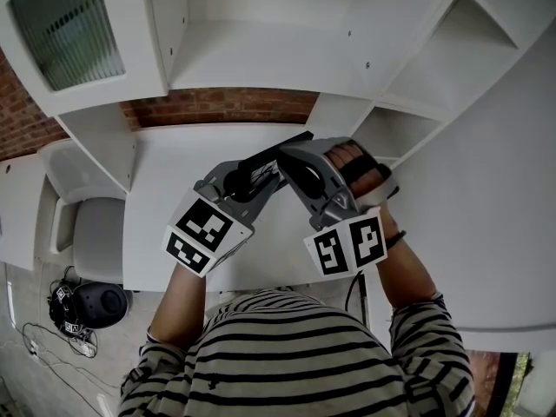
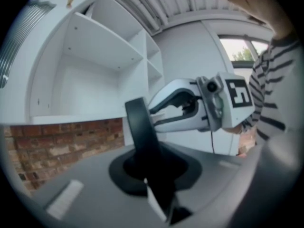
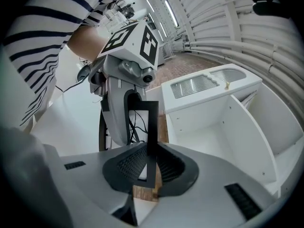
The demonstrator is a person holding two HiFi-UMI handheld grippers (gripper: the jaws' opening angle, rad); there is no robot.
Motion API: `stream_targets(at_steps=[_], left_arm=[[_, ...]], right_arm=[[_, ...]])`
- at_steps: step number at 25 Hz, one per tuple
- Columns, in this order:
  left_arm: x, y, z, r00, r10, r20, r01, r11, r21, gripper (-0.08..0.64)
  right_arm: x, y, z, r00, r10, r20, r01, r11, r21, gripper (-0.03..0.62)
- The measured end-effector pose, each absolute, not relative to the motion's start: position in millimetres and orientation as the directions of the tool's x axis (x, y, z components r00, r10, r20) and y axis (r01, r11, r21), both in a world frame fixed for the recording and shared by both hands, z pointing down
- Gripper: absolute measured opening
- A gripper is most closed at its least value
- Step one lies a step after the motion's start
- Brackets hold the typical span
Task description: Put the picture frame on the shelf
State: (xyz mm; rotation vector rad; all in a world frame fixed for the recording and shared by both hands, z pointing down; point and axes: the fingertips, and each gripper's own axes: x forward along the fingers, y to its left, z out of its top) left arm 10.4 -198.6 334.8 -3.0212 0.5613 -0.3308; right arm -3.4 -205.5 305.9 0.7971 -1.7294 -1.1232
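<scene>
A thin black picture frame hangs between my two grippers above the white desk. My right gripper is shut on it; in the right gripper view the frame stands upright from that gripper's jaws. My left gripper meets it from the left. In the left gripper view the frame's edge rises, tilted, from between the jaws of the left gripper, which stand slightly apart around it. The open shelf bays lie straight ahead, above the desk.
A white shelf unit with a ribbed glass door rises behind the desk, in front of a brick wall. Side shelves stand to the right. A grey chair and cables with a black device are at the left on the floor.
</scene>
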Motion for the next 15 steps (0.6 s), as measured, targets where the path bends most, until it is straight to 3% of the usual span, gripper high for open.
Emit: stream_targets(at_steps=[9, 12, 15], left_arm=[[7, -201, 318, 0.921, -0.377, 0.096, -0.369, -0.925, -0.096, 0.049], [4, -203, 308, 0.924, -0.38, 0.041, -0.376, -0.923, -0.079, 0.125], [-3, -205, 299, 0.921, -0.39, 0.005, -0.389, -0.919, -0.07, 0.143]], right_arm=[[-9, -203, 290, -0.381, -0.876, 0.297, -0.03, 0.332, 0.943, 0.061], [-11, -203, 284, -0.38, -0.88, 0.286, -0.019, 0.316, 0.949, 0.06], [-13, -203, 278, -0.371, -0.886, 0.278, -0.009, 0.302, 0.953, 0.061]])
